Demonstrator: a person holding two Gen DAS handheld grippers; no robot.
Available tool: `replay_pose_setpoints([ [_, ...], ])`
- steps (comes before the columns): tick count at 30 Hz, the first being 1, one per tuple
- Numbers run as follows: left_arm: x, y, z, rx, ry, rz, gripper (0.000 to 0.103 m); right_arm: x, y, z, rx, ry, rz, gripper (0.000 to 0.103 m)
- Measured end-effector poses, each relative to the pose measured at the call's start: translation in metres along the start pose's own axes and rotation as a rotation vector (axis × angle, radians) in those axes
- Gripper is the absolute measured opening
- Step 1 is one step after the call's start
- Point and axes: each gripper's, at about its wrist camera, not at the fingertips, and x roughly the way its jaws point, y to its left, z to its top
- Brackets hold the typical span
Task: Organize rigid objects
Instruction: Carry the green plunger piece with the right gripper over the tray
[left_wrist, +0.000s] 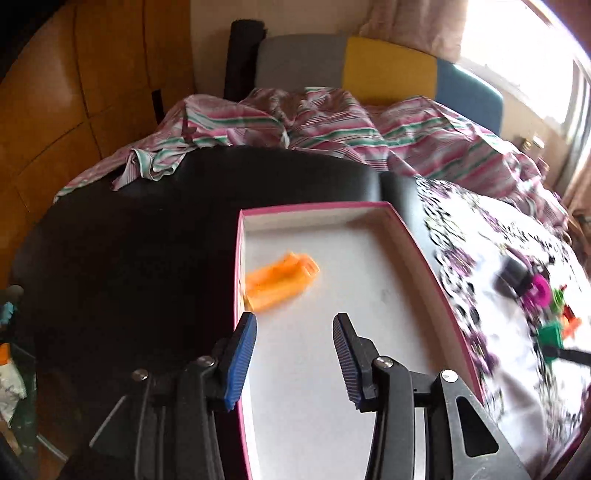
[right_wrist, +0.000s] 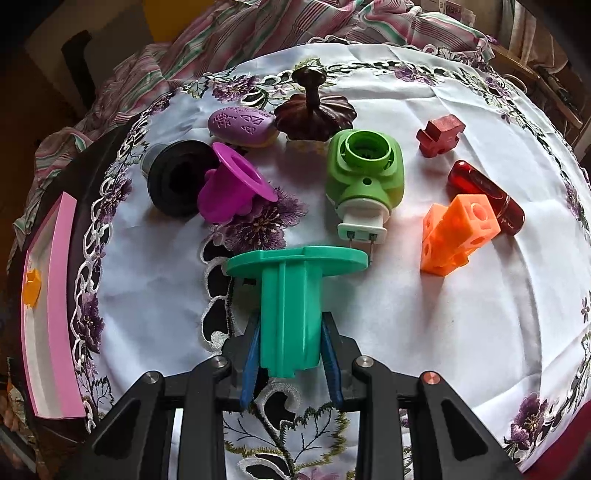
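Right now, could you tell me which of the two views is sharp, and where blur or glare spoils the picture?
Left wrist view: motion-blurred, smearing the orange piece in the pink-rimmed box and the embroidered tablecloth; the window is blown out. Right wrist view: sharp and evenly lit, with the teal spool crisp, though the fisheye bends the edges.

It was a home: a striped sheet (left_wrist: 332, 125) lay rumpled behind an embroidered tablecloth (right_wrist: 406, 314), near a curtained window (left_wrist: 517, 55) and wooden panelling (left_wrist: 74, 92).
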Motion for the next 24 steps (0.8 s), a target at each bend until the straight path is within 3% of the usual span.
replay_pose_setpoints([
  [8,-0.048,-0.024,-0.033,0.025,-0.030,-0.038,0.044,-0.002,0.005,-0.001,-0.036,-0.023,-0.036,0.029],
  [12,-0.059,-0.028,-0.041,0.023,-0.031,-0.042,0.044,-0.011,0.011,-0.003,-0.077,-0.079,-0.058,0.029],
  [19,-0.070,-0.023,-0.046,0.007,-0.042,-0.027,0.044,-0.030,0.045,-0.011,-0.231,-0.176,0.004,0.029],
  [24,-0.072,-0.014,-0.049,-0.004,-0.043,-0.014,0.050,-0.038,0.075,-0.021,-0.319,-0.187,0.072,0.029],
])
